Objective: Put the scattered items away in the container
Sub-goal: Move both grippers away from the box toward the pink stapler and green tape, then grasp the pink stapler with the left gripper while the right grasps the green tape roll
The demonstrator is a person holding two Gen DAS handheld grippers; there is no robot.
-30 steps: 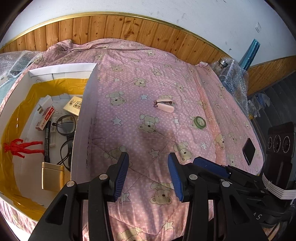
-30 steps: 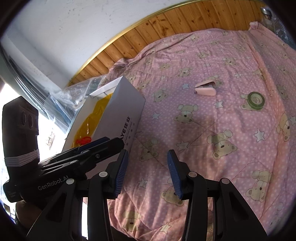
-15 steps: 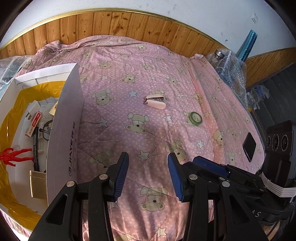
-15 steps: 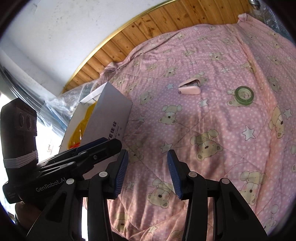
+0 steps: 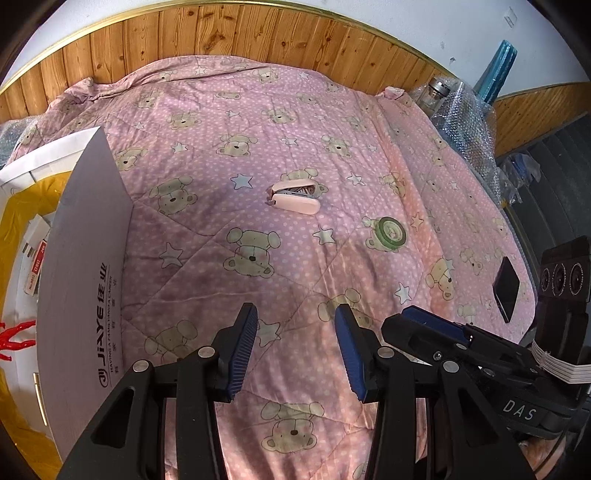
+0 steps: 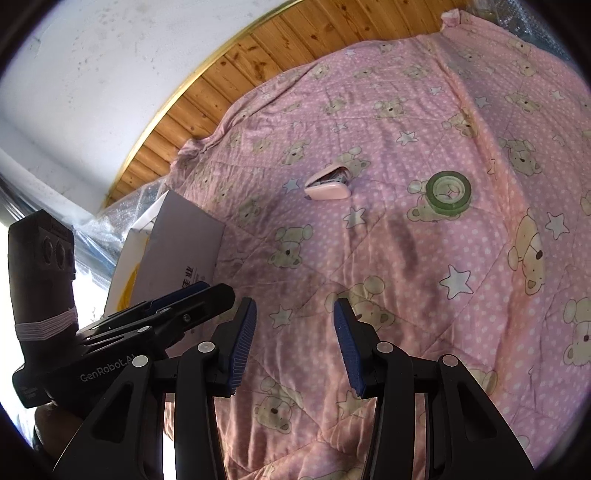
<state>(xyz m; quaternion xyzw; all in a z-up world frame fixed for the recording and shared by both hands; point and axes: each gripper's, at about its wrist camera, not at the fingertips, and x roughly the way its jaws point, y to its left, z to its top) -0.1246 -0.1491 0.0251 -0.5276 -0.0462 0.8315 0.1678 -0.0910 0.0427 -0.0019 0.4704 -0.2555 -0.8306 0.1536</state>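
Both tools — left tool point(image 5: 295, 347), right tool point(image 6: 293, 343) — are held wide open and empty, well short of the stapler point(image 5: 294, 197) — "JiAYE" is printed on the box point(image 5: 86, 266).

Pink bear quilt point(image 5: 258, 155) meets wood-panelled wall point(image 5: 229, 33).

Scattered items and the box on your pink bear-print quilt point(image 5: 303, 110).

You see a small pink plastic stapler point(image 5: 294, 197) lying on its side mid-quilt, a green tape roll point(image 5: 392, 230) flat to its right, well apart, and a flat black phone-like slab point(image 5: 506, 290) near the right edge. The white cardboard box with yellow lining point(image 5: 83, 236) stands open at left.
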